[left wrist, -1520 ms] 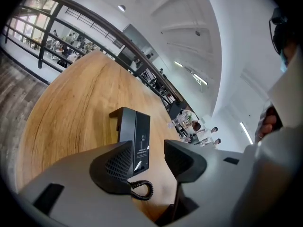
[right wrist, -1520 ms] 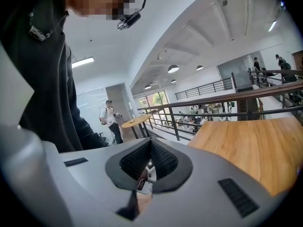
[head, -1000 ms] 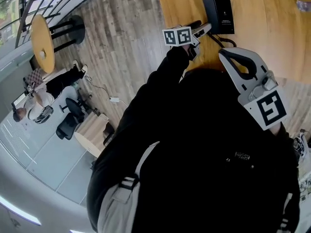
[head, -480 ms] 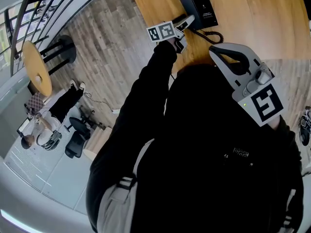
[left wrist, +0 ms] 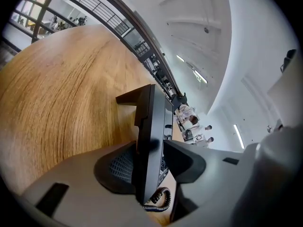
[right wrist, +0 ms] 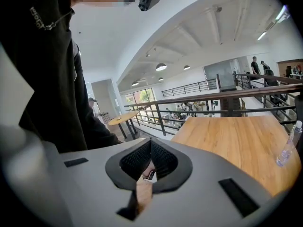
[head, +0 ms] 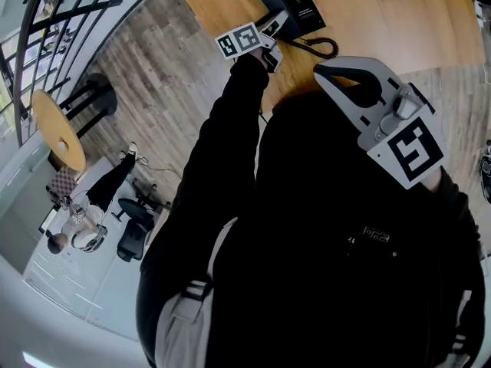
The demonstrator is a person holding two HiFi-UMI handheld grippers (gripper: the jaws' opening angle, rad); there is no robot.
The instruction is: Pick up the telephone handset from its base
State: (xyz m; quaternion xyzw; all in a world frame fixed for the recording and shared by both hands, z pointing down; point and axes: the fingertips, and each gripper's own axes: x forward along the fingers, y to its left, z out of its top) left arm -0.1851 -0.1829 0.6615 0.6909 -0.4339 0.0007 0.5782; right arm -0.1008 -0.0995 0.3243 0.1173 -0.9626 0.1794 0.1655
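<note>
Both left gripper (left wrist: 150, 149) jaws closing on handset (left wrist: 148, 119), grip unseen overhead

The left claw (left wrist: 149, 161) hides the handset (left wrist: 149, 112) at its lower end, where the coiled cord (left wrist: 160, 201) vanishes beneath.

Left gripper's (head: 270, 27) jaws have been closing around the telephone handset (head: 282, 26) on the wooden table (head: 399, 21)

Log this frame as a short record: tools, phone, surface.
left tool: jaws have just been closing; pads against both sides of the telephone handset
right tool: shut, nothing in it, held back near the person
telephone base: black, on the wooden table
coiled cord: lying on the table beside the base
</note>
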